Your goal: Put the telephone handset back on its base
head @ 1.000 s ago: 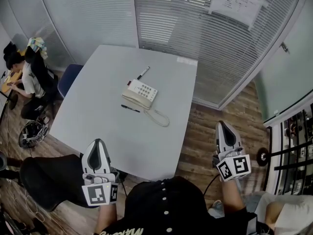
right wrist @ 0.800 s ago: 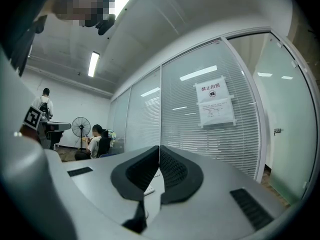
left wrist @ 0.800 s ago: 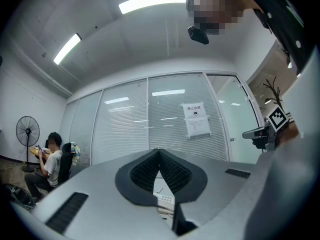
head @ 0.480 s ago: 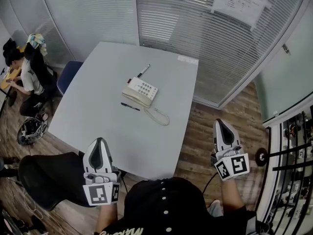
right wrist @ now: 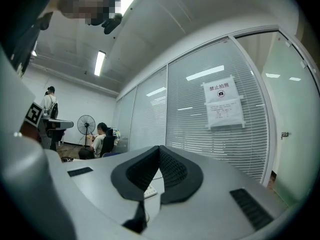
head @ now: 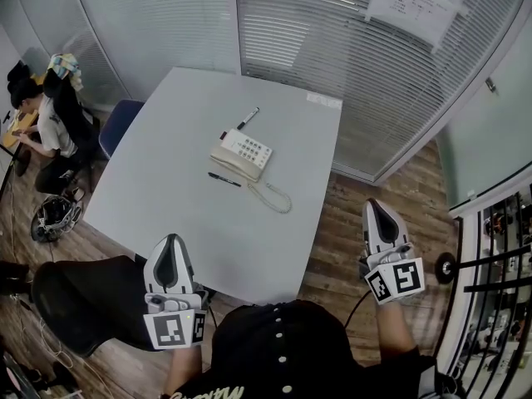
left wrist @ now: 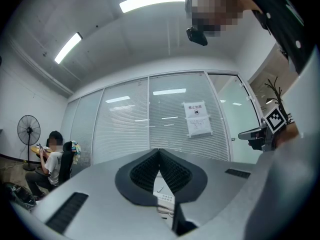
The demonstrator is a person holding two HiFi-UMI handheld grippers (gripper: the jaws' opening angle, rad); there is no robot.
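One cream, boxy telephone sits mid-frame on the smooth grey table, its handset along the lower-left edge and its coiled cord trailing right. Two slim pens: upper pen, lower pen. Left gripper and right gripper, bottom of frame: ribbed black pads pressed together, empty.

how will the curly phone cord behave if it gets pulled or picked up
The cord lies in a slack loop on the table, so it is probably floppy and would sag and stretch. It runs back to the telephone, so a firm pull might drag that along. Its coils could catch the black pen lying close by.
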